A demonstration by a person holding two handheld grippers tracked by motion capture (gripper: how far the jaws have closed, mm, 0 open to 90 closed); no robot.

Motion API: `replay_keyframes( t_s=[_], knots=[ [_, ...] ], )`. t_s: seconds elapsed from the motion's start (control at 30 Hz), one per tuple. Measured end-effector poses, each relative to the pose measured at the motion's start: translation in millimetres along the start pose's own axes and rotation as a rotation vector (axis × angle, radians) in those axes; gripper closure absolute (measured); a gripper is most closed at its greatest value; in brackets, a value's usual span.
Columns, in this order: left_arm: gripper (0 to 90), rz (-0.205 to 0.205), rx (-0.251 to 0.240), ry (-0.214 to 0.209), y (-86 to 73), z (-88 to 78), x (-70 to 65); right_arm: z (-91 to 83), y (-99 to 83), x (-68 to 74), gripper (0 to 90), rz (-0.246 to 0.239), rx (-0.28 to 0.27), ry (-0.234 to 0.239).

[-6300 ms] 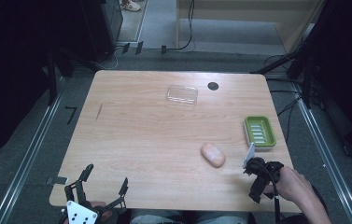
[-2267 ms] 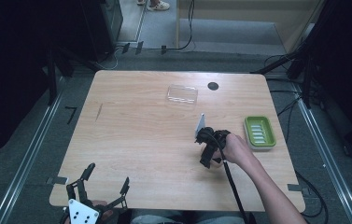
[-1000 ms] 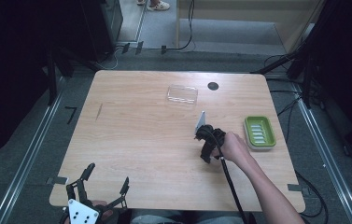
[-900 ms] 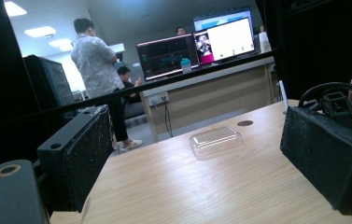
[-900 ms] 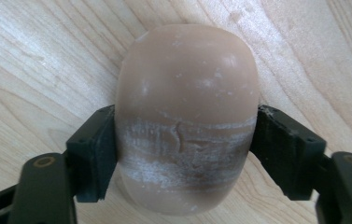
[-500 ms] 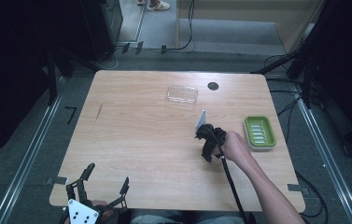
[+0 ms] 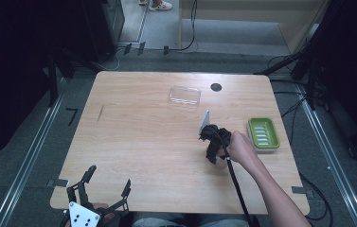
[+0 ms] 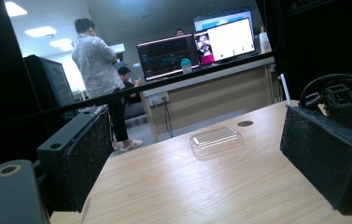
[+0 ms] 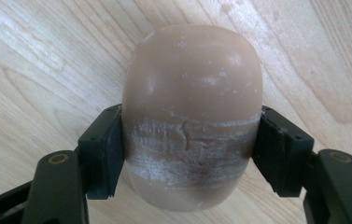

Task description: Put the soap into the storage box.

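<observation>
The tan soap bar (image 9: 192, 116) sits clamped crosswise between my right gripper (image 9: 187, 149)'s fingers (image 9: 103, 154), both pads pressing its flanks. In the right gripper view its long axis runs 6 to 12 o'clock, the rounded far end at 12 and the near end dipping between the jaws; white scuff bands cross its lower half. It lies on the tabletop (image 7: 138, 137), right of centre. In the high view the bar is almost wholly hidden beneath the right gripper (image 7: 212, 149) and the hand (image 7: 240, 149), so I cannot read its heading there. The green soap dish (image 7: 263, 134) lies just beyond the hand at 3 o'clock, and the clear lid (image 7: 184, 95) well off toward 11, with a dark round hole (image 7: 216, 87) near it. My left gripper (image 7: 101, 196) waits at the near edge around 7 o'clock, its fingers (image 8: 78, 154) spread wide with nothing between them; its body is cut off by the frame.
</observation>
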State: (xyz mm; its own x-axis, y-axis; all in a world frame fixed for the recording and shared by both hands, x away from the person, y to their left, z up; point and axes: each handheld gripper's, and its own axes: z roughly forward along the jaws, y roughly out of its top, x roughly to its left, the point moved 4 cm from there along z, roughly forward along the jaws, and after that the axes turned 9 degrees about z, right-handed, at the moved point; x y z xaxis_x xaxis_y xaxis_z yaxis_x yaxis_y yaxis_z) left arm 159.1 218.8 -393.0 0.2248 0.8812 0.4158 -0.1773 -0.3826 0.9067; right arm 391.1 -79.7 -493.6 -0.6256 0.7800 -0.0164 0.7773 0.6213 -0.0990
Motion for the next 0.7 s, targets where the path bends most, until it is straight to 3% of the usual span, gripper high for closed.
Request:
replay_keyframes(
  t_s=[0.7],
  knots=[
    [9.9, 0.0, -0.001, 0.0, 0.1, -0.2, 0.2, -13.1, -16.2, -14.1, 33.7, 0.0, 0.015, -0.004]
  ],
)
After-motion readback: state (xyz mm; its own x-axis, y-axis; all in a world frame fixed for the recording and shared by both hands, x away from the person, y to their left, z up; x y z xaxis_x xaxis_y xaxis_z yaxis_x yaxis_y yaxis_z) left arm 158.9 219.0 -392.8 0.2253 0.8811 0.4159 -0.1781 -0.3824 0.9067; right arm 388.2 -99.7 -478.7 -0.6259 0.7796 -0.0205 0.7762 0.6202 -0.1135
